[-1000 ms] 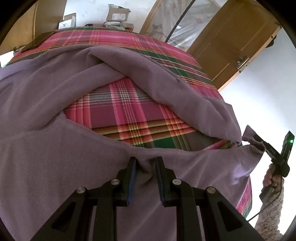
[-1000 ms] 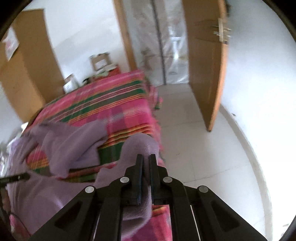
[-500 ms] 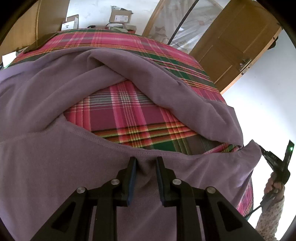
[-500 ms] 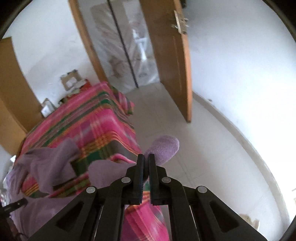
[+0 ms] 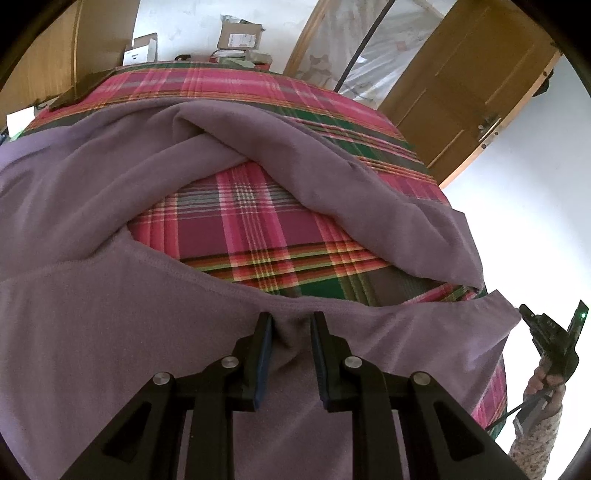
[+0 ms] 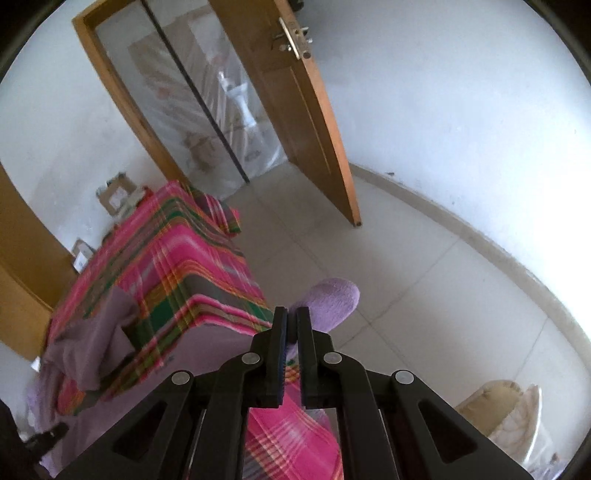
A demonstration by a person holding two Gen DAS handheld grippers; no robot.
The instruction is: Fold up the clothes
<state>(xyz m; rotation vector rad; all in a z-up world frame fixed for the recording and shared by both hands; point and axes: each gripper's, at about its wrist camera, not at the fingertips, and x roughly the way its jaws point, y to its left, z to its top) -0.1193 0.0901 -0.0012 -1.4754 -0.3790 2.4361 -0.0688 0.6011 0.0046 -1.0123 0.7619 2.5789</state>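
Observation:
A purple fleece garment point(image 5: 110, 314) lies spread over a table with a pink and green plaid cloth point(image 5: 251, 229). My left gripper point(image 5: 290, 325) is shut on a bunched part of the garment's near hem. Off the table's right edge, my right gripper point(image 5: 546, 332) stretches a corner of the same hem. In the right wrist view my right gripper point(image 6: 291, 317) is shut on that purple corner, and a flap of the garment point(image 6: 332, 299) sticks out past the fingers. A folded part of the garment point(image 6: 92, 339) lies on the table.
A wooden door point(image 6: 306, 110) stands open over the tiled floor point(image 6: 424, 295) to the right of the table. Cardboard boxes point(image 5: 236, 33) sit behind the table's far end. A wooden cabinet point(image 5: 44, 66) stands at the left. A pale bundle point(image 6: 506, 417) lies on the floor.
My right gripper has swung outward and away from the table, pulling the garment's corner taut. The hem in the left gripper has flattened out. The left gripper has stayed in place.

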